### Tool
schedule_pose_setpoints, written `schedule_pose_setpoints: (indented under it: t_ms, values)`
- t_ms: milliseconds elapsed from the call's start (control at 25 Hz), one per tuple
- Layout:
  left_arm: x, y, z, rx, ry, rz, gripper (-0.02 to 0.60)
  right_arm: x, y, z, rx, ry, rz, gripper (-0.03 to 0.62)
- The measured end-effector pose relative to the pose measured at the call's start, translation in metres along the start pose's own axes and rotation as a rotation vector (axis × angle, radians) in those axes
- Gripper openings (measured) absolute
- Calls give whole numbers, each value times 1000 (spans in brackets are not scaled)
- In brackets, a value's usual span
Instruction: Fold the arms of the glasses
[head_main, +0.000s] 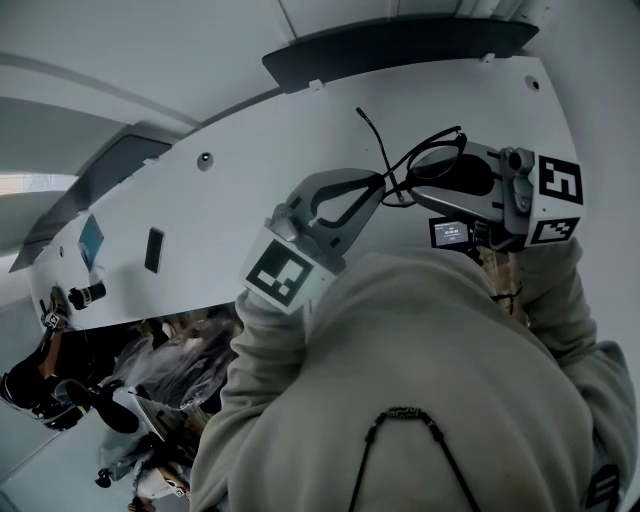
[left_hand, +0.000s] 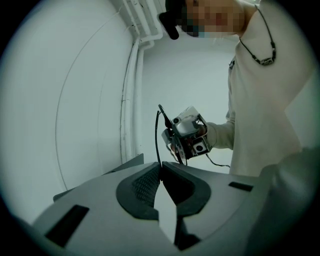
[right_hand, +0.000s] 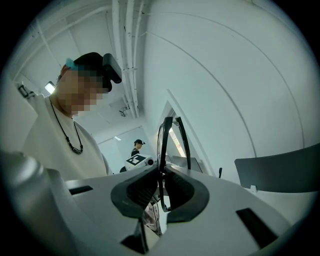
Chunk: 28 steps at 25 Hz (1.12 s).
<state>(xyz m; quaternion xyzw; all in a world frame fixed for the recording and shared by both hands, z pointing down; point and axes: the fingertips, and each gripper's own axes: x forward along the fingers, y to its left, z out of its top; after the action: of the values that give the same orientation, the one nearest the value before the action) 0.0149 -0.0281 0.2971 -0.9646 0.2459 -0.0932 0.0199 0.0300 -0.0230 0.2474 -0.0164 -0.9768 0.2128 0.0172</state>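
Observation:
Black-framed glasses (head_main: 436, 146) hang in the air in front of my chest, between the two grippers. My right gripper (head_main: 420, 190) is shut on the front frame; in the right gripper view the rim (right_hand: 169, 135) rises out of its jaws (right_hand: 161, 174). My left gripper (head_main: 381, 186) comes in from the left and is shut on one thin arm (left_hand: 156, 135), which runs up from its tips (left_hand: 160, 166). The other arm (head_main: 372, 125) sticks out away from me. In the left gripper view the right gripper (left_hand: 187, 134) sits just beyond, with the glasses in it.
A white table (head_main: 230, 160) lies below, with a dark shelf (head_main: 400, 45) at its far edge, a small dark panel (head_main: 153, 250) and a blue item (head_main: 90, 240). Bags and black gear (head_main: 60, 380) crowd the lower left. Another person (right_hand: 137, 146) stands far off.

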Motion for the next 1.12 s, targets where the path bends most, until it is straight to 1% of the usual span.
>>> schedule_pose_setpoints:
  t_ms: [280,400,480,600,640,720,1000,1120]
  values:
    - [9,7,3,-60,-40,-29,20,-6,-14,7,-3,-6,-12,58]
    - [1,-1,7,-111,-77,-67,20,-3,-5,6,-4,-8,-10,58]
    - [-8,-11,7,-160,-130,-129,20,-1,4,3,-6,-7,8,58]
    - [-17,-23,6,-221,-234,-262,28,2,12,0,-17,1,54,58]
    - [-19,-25,6,-236,-261,-293,29,2,13,-1,-21,5,64,58]
    - [-21,-27,5,-253,-292,-329,33,1,12,-2,-22,10,73,58]
    - [-19,-30,4,-265,-288,-340,34,0,11,-4,-21,8,66,58]
    - [-19,-29,5,-243,-270,-324,34,1,12,-2,-27,16,68,58]
